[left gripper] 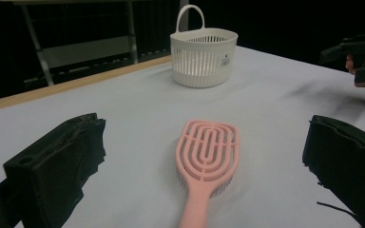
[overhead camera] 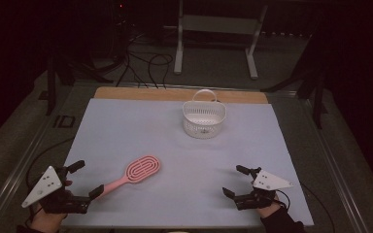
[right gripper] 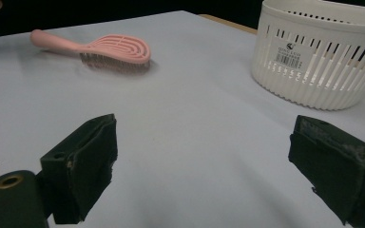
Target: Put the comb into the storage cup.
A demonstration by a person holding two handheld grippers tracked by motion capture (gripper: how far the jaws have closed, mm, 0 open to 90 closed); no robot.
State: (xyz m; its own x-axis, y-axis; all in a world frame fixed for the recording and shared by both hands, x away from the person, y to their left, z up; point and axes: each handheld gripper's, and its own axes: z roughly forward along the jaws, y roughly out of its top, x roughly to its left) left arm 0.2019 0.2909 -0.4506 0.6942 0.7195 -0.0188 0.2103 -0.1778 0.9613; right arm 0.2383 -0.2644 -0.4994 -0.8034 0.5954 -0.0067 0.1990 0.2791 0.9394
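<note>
Clearly poised for a grab: left gripper [overhead camera: 87, 179] at seven o'clock on the white mat [overhead camera: 175, 145], jaws wide, straddling the handle end of the pink hairbrush [overhead camera: 135, 172]; brush flat, bristles down, head toward one o'clock; white basket [overhead camera: 204, 118] well apart at twelve o'clock, upright and seemingly empty. Right gripper [overhead camera: 234, 181] at five o'clock, jaws wide, holding nothing. Risks – closing on the thin, tapered handle too near its tip, so a slip or a swing of the heavier head; pressing down and skidding on the smooth mat; later, clipping the basket's raised handle and tipping it.
</note>
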